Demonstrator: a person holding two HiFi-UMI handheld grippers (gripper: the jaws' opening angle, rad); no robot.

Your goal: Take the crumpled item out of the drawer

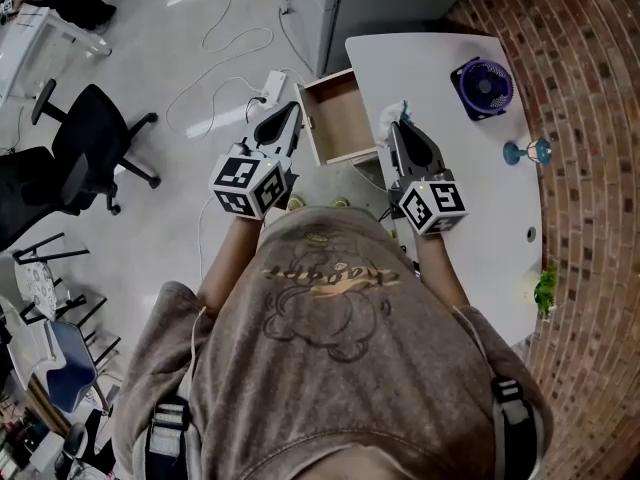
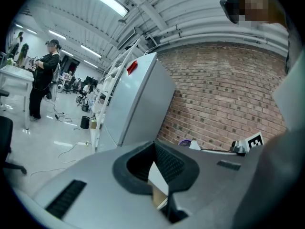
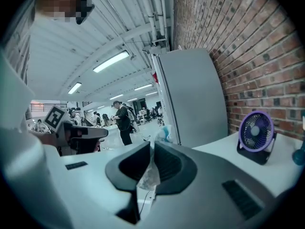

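Jaws of the right gripper (image 3: 152,146) pinch the crumpled item (image 3: 148,177).

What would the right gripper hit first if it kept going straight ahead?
Probably the cabinet beyond the table. The right gripper, shut on the crumpled item, points across the tabletop toward it. Depth is unclear, so it could touch the table first.

Two hand-held grippers (image 1: 292,110) (image 1: 401,126), one drawer (image 1: 340,120), one crumpled item (image 1: 391,115), one fan (image 1: 483,86)
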